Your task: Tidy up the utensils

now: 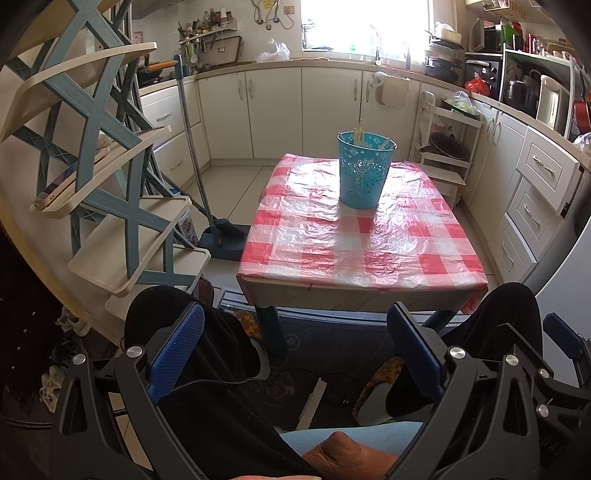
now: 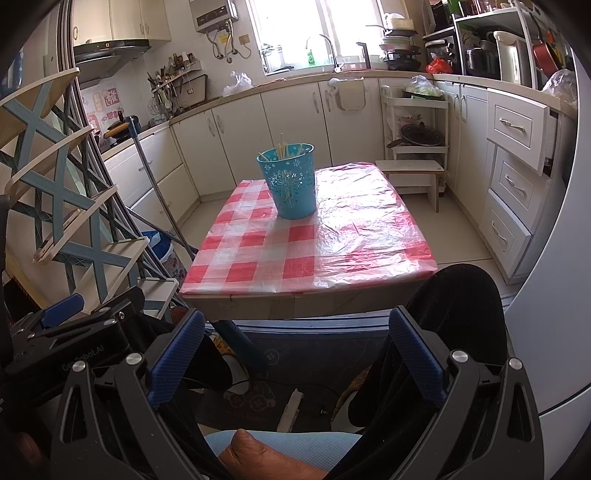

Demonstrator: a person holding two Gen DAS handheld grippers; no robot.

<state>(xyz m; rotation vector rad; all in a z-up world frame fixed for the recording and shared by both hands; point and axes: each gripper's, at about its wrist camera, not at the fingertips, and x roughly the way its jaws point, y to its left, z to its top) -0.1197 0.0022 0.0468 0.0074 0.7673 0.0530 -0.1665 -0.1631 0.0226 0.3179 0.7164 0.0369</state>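
A turquoise bucket-shaped holder with punched flower patterns stands upright on the far half of the counter, which is covered in red-and-white check plastic. Several pale, slender utensils stand inside it, leaning against the rim, tips poking above.

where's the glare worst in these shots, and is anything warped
Left wrist view: the window is blown out and the tablecloth shines white. Right wrist view: glare covers the tablecloth's right half. Both views bend the cabinets at the fisheye edges.
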